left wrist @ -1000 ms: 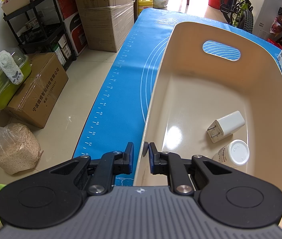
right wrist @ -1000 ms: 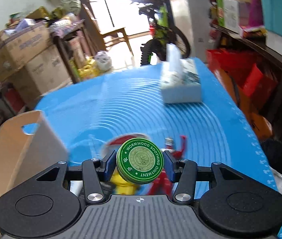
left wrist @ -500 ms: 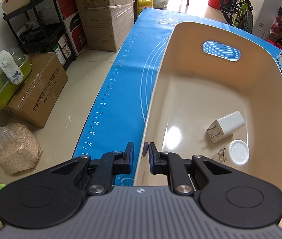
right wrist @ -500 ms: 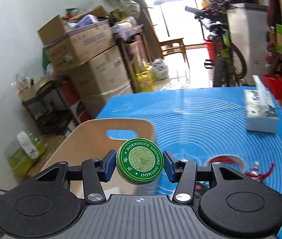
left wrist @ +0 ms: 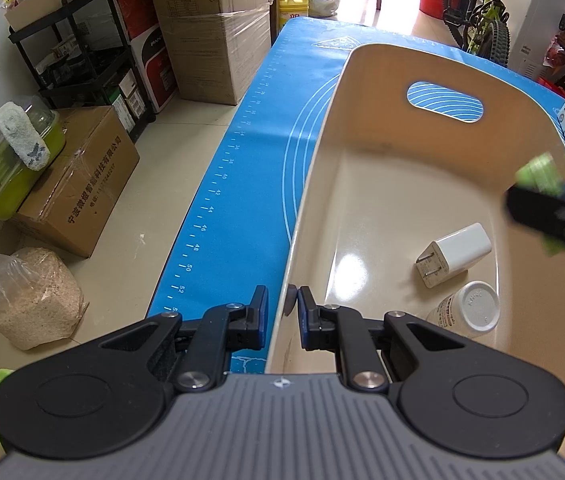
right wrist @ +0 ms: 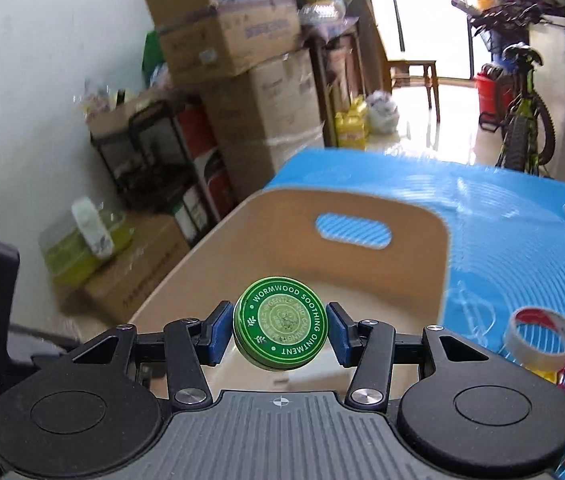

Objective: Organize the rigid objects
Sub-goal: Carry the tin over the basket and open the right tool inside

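The left gripper [left wrist: 283, 316] is closed on the near rim of a beige plastic bin [left wrist: 378, 92], one finger outside the wall, one inside. Ahead of its inner finger, on the bin floor, lie a white plug-in charger [left wrist: 455, 254] and a white-capped bottle [left wrist: 468, 309], close together. The right gripper [right wrist: 280, 334] clamps a green round tin [right wrist: 280, 334] labelled "Wormwood Soothing Ointment" between both blue pads [right wrist: 216, 334], held over the bin's open top. To the right of those fingers a tape roll [right wrist: 540, 338] lies on the blue mat [right wrist: 502, 216].
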`<state>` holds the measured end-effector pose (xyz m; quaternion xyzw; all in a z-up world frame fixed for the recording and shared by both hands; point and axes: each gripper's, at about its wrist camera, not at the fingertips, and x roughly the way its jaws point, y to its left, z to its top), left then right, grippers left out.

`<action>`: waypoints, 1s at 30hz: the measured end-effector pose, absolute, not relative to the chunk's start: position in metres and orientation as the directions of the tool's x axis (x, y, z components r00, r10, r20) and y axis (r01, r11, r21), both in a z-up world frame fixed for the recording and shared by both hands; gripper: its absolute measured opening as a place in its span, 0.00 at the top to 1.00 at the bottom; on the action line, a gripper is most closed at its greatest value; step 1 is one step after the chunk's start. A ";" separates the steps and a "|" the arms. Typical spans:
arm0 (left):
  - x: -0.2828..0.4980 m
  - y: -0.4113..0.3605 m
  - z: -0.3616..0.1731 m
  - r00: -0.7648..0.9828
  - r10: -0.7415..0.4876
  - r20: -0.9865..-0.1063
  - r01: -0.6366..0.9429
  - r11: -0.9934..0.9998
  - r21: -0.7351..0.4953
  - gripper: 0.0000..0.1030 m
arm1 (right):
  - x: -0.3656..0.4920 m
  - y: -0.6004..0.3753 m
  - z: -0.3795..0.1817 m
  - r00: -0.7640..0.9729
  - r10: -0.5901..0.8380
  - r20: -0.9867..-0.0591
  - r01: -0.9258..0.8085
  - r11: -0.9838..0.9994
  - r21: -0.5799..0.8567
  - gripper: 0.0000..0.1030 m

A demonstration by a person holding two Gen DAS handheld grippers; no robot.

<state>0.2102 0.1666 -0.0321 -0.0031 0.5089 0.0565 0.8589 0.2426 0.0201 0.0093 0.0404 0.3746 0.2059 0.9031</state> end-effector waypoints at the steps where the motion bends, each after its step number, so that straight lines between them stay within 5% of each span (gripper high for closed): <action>1: 0.210 0.167 -0.032 0.476 0.093 -0.874 -0.100 0.994 0.051 0.82 | 0.243 0.026 0.007 0.619 0.395 -0.679 -0.347 0.913 0.215 0.47; 10: 0.210 0.166 -0.032 0.476 0.098 -0.874 -0.098 0.994 0.058 0.82 | 0.244 0.049 -0.030 0.454 0.337 -0.825 -0.331 0.923 0.195 0.47; 30: 0.210 0.165 -0.033 0.476 0.106 -0.873 -0.101 0.993 0.066 0.82 | 0.242 0.044 -0.025 0.461 0.354 -0.814 -0.349 0.915 0.201 0.34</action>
